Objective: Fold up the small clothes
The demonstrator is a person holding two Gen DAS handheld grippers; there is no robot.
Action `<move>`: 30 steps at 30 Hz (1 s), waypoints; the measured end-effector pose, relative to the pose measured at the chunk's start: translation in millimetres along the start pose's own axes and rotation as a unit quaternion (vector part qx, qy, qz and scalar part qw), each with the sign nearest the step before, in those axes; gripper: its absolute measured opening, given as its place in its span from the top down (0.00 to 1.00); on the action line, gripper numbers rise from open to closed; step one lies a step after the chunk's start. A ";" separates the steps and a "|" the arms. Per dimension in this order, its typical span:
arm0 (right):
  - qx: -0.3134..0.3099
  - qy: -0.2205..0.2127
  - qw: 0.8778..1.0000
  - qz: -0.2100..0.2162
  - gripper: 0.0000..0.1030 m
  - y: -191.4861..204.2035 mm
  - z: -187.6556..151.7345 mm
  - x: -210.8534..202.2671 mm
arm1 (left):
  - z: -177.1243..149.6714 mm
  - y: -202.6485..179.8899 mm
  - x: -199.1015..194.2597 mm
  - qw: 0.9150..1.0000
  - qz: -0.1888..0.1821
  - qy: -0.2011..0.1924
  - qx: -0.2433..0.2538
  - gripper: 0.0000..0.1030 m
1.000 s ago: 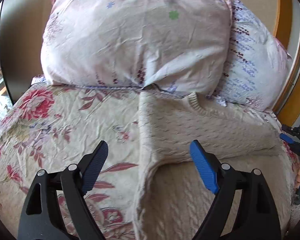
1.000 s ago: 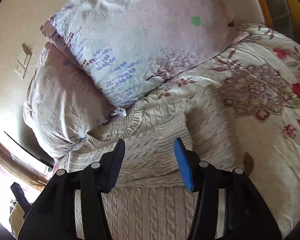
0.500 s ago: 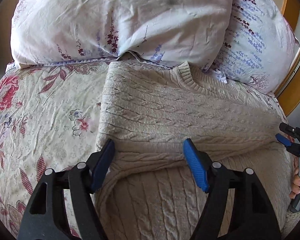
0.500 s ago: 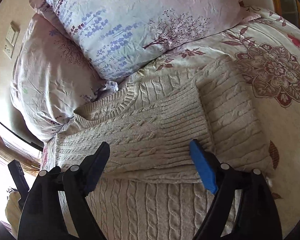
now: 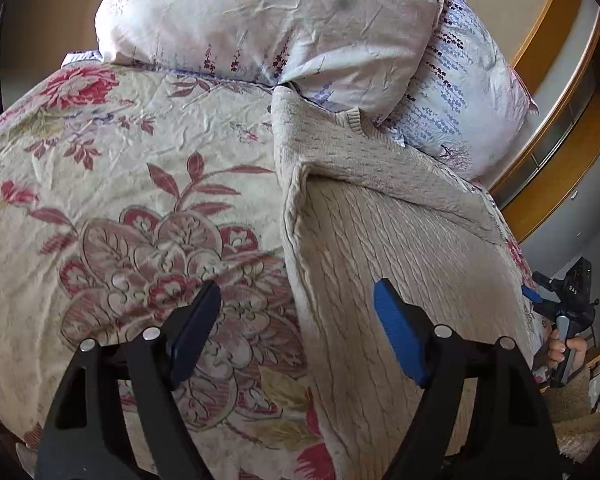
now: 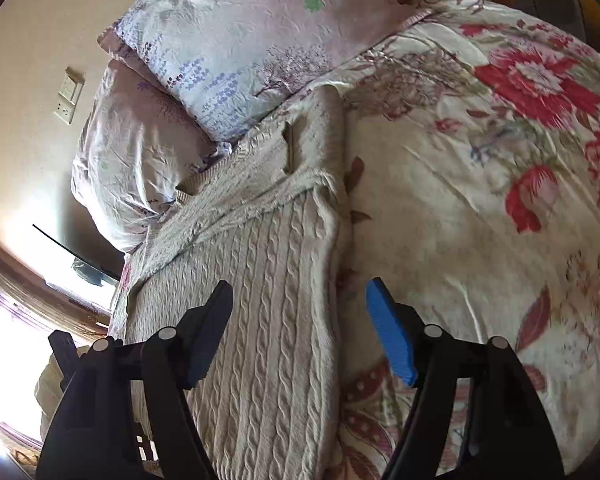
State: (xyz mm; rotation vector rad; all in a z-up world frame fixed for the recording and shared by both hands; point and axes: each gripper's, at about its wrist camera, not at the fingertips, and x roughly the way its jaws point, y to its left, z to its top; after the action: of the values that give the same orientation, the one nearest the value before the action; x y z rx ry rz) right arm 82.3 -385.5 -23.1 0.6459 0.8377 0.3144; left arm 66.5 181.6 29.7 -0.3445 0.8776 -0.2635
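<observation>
Left wrist view: my left gripper point(image 5: 296, 330) hangs over the sweater's left edge, above the bedspread.
Bedspread point(image 5: 112, 184): floral, reds and pinks on cream, spread across the whole bed under everything else.
Pillows: a pale pink one point(image 5: 268, 20) at the head of the bed, a lilac-printed one point(image 5: 468, 92) leaning beside it.
Sweater point(image 5: 380, 240): cream cable-knit, lying flat on the bedspread, collar up against the pillows, a sleeve folded across the chest.
Left jaws: apart and widening, one finger over the bedspread, the other over the knit; nothing pressed between them.
Right gripper point(image 6: 300, 330): astride the sweater's point(image 6: 272, 320) other long edge, one finger above the knit, one above the bedspread point(image 6: 480, 208).
Right jaws: apart but narrowing, not pinching the cloth.
Wall plate point(image 6: 69, 96): switch and socket on the beige wall behind the pillows.
</observation>
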 end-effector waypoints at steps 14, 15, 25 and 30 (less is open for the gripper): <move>0.008 0.038 0.987 0.154 0.68 -6.5 -83.7 -27.3 | -81.6 -23.8 -31.7 0.994 -0.107 0.002 -0.016 0.50; 0.004 0.042 0.986 0.162 0.68 -4.6 -88.3 -28.1 | -86.5 -24.2 -34.3 0.993 -0.113 0.001 -0.019 0.51; -0.003 0.059 0.980 0.188 0.82 -5.0 -114.8 -27.9 | -102.4 -28.1 -35.9 0.992 -0.124 0.020 -0.034 0.81; -0.033 0.032 0.980 0.193 0.89 6.9 -108.9 -36.0 | -95.6 -33.9 -33.7 0.994 -0.110 0.019 -0.019 0.92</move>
State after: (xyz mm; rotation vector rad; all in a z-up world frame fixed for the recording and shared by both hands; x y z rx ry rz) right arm -24.5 -354.2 -51.5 0.7376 0.7568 0.7161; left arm -32.1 145.1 10.5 -0.4735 0.8832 -0.4599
